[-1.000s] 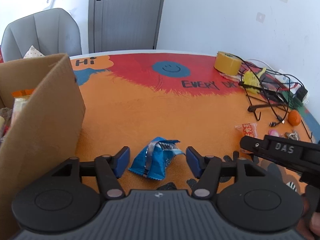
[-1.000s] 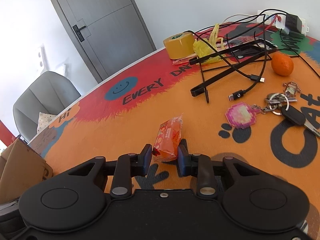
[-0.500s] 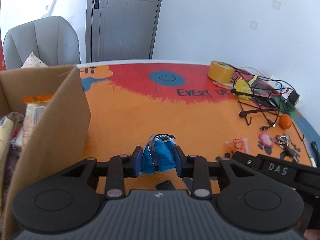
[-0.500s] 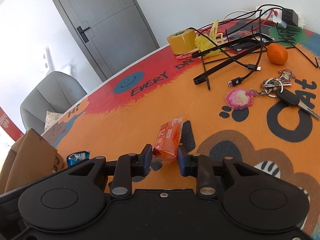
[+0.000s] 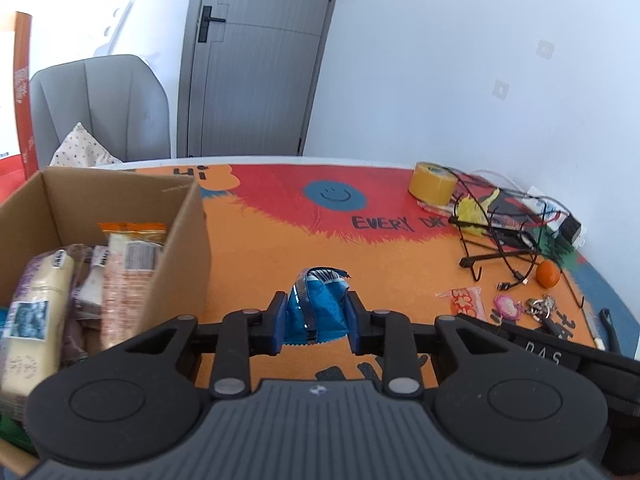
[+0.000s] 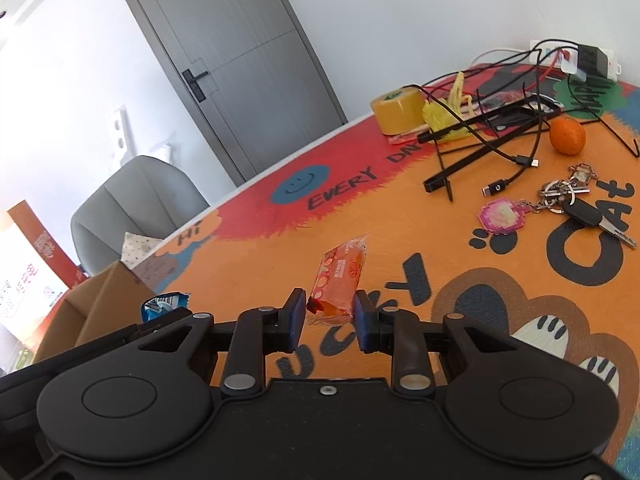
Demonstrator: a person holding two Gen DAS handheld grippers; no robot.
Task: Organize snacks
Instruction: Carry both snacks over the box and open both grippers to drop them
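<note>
**Two packets gripped, one box to fill**

Both grippers carry a snack. Your left gripper [image 5: 316, 322] is clamped on the blue packet [image 5: 316, 312] at the lower centre of its view, and your right gripper [image 6: 330, 320] pinches the orange packet [image 6: 340, 280] by its lower end, the rest sticking up and leaning toward the upper right of the frame.

The cardboard box [image 5: 188, 248] fills the left side of the left view, with wrapped snacks [image 5: 128, 268] standing inside. Bring the blue packet over the near wall first, judging by how close it sits, and release only once it is past the rim, above a gap between the wrappers. Keep the right gripper clear to avoid crowding the opening; it appears at the lower right of the left view. The orange packet looks soft, so hold it gently and lower it in end first.

The box's floor and near corner are cut off at the left edge, so free room inside is hard to judge. In the right view only one corner of the box [image 6: 100, 300] shows.
</note>
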